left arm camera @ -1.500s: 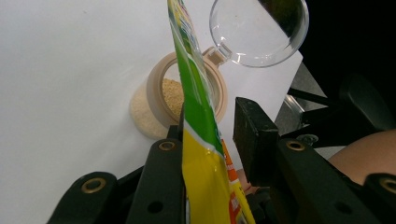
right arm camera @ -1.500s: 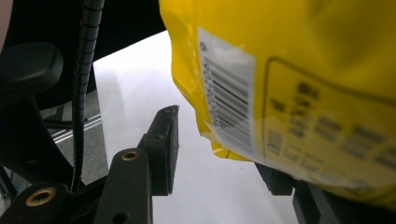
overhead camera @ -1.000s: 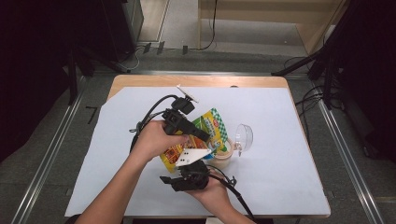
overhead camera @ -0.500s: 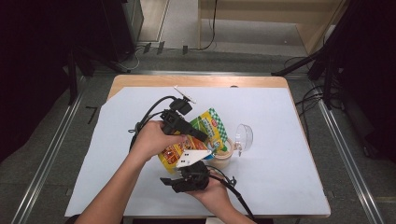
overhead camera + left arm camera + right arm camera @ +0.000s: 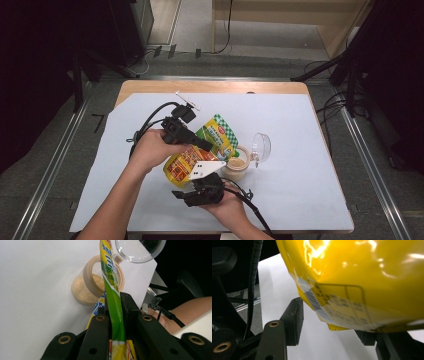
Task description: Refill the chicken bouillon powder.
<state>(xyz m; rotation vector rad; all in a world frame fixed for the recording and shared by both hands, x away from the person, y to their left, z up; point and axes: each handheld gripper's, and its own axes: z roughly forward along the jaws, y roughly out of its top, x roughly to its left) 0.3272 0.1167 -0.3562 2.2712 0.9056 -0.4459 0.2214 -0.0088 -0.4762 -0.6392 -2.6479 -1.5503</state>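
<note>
Near the table's (image 5: 300, 125) middle, I held one yellow-and-green pouch (image 5: 200, 150) above the sheet; my left gripper (image 5: 115, 302), jaws just closing, pinched its green edge. My right gripper (image 5: 332, 322) stood half open under its bottom corner, gripping nothing. One open jar (image 5: 236, 165) stood beside it, one clear lid (image 5: 261, 145) alongside.

Around the open jar (image 5: 236, 167) the pouch (image 5: 200, 150) blocks my way from its left, and my right claw (image 5: 200, 187) crowds its near side. The clear lid (image 5: 261, 146) stands just right of it. Beyond the lid, the table (image 5: 300, 165) lies bare.
</note>
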